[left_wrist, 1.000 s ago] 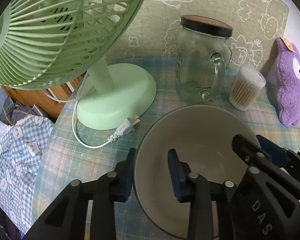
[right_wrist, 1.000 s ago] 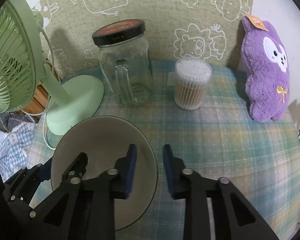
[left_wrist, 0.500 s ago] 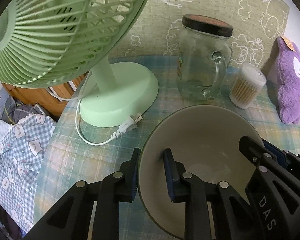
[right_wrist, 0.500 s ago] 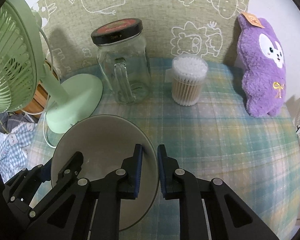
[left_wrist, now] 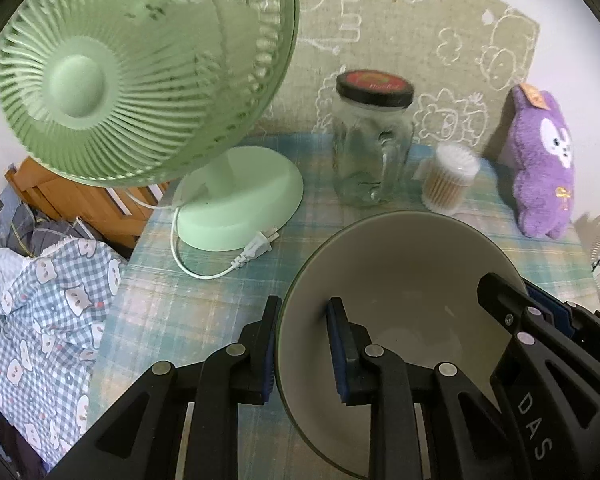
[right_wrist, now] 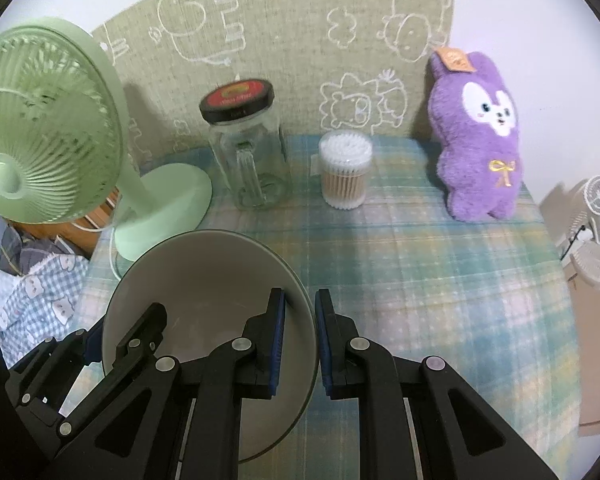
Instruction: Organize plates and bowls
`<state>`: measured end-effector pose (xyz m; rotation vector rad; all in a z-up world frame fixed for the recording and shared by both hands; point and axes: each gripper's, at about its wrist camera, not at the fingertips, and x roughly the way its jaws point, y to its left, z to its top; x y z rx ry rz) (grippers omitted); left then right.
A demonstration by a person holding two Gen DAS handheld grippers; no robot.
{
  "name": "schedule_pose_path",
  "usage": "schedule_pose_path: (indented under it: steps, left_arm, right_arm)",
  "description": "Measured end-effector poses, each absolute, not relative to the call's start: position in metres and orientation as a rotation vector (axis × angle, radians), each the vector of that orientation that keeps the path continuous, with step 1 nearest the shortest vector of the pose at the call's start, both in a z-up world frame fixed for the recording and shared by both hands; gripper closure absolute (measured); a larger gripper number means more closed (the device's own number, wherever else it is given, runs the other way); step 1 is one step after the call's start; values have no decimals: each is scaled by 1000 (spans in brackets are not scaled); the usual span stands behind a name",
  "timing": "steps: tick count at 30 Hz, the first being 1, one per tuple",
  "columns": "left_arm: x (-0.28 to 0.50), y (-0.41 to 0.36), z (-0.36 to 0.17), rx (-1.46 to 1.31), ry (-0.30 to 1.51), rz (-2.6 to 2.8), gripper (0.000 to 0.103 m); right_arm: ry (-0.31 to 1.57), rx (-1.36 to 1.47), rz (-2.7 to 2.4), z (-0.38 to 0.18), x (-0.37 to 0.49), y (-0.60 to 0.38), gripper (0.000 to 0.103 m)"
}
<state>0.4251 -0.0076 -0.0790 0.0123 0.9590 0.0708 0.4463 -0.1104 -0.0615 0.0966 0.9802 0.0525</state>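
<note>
Gripping opposite sides of one grey bowl (left_wrist: 404, 280), both tools carry it just above the plaid tablecloth (right_wrist: 440, 280); the left gripper (left_wrist: 302, 344) pinches the bowl's left rim, one pad outside the wall and one inside, and the right gripper (right_wrist: 300, 342) pinches the right rim the same way, jaws pressed in on the thin wall; the bowl tilts slightly and sits low and central in both views, nearer the tools than anything else on the table.

By my reading the step in hand is the lift and carry of the bowl toward wherever the dishes get stacked; no plate or other bowl is in view, so the destination cannot be told; the next move calls for both hands travelling together at the same height, since uneven motion would twist the rim out of one grip.

Beyond the bowl stand a glass jar with a black lid (right_wrist: 246, 148), a tub of cotton swabs (right_wrist: 345, 170), a purple plush rabbit (right_wrist: 480, 140) and a green desk fan (left_wrist: 148, 68) with its loose plug (left_wrist: 256, 248).

Compared with a second ago, both grippers have narrowed from a loose straddle to a firm pinch; the table things now appear farther and lower, suggesting the bowl has risen.
</note>
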Motion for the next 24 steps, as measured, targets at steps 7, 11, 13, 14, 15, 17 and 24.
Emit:
schedule_pose_path:
  steps: [7, 11, 13, 14, 15, 17, 24]
  left_arm:
    - [393, -5, -47, 21, 927, 43, 82]
    - [371, 0, -32, 24, 908, 29, 82]
    - [361, 3, -26, 24, 903, 22, 82]
    - [356, 3, -23, 26, 901, 19, 82]
    - [350, 4, -20, 27, 899, 15, 82]
    - [338, 5, -14, 30, 894, 6, 82]
    - [295, 10, -5, 45, 883, -35, 82]
  right_arm:
    - [945, 105, 28, -28, 409, -108, 84]
    - [926, 108, 17, -12, 383, -106, 84]
    - [918, 109, 9, -3, 368, -105, 84]
    - [915, 109, 6, -1, 362, -105, 84]
    - [913, 110, 2, 2, 355, -105, 84]
    - [907, 113, -7, 8, 340, -104, 84]
    - [899, 119, -45, 18, 291, -102, 84]
